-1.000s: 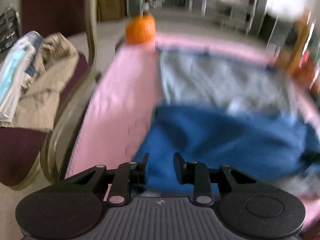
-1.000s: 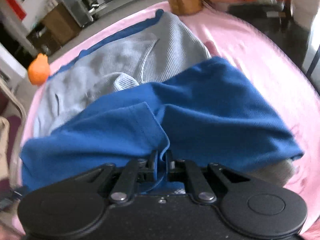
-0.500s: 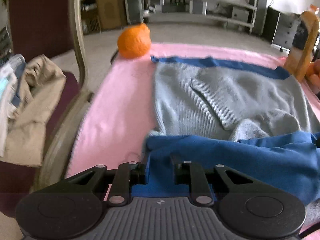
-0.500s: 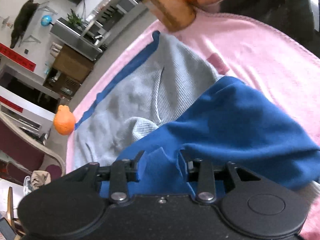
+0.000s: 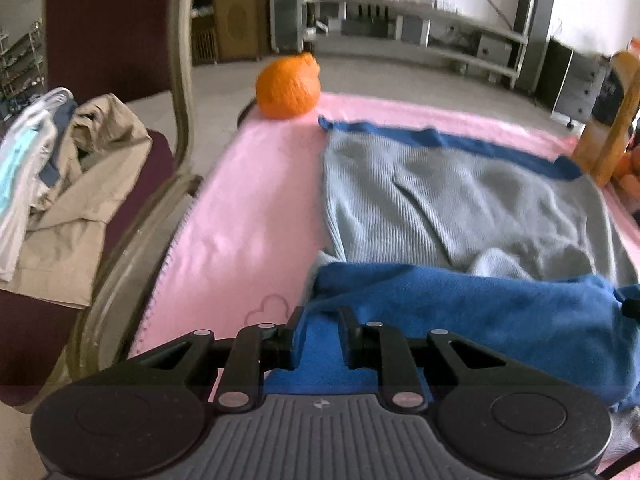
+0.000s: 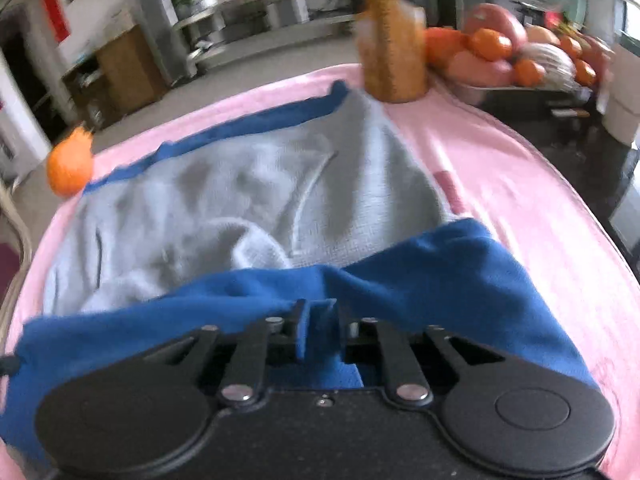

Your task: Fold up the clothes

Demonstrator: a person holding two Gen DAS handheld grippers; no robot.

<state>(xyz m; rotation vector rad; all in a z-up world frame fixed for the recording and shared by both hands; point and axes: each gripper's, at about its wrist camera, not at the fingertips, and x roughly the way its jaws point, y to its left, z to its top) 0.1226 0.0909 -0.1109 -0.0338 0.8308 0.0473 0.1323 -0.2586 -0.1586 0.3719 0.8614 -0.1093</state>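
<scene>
A blue garment point(image 5: 460, 312) lies folded over the near part of a grey ribbed garment point(image 5: 460, 200) on the pink blanket point(image 5: 248, 208). A blue strip shows along the grey garment's far edge. My left gripper point(image 5: 322, 322) hovers open at the blue fold's left end, with blue cloth lying under and between its fingers. In the right wrist view the blue garment point(image 6: 460, 280) covers the near side of the grey garment point(image 6: 240, 200). My right gripper point(image 6: 322, 312) stands narrowly open, and a loose blue flap stands up in the gap, not pinched flat.
An orange ball-like object point(image 5: 288, 86) sits at the blanket's far left corner. A chair point(image 5: 176, 128) on the left holds beige and pale clothes point(image 5: 68, 184). At the far right stand a tall amber bottle point(image 6: 390, 40) and a tray of fruit point(image 6: 512, 56).
My right gripper let go of the blue cloth, opened wide, then narrowed around the flap. The blue fold now lies lower over the grey garment. My left gripper's gap barely changed.
</scene>
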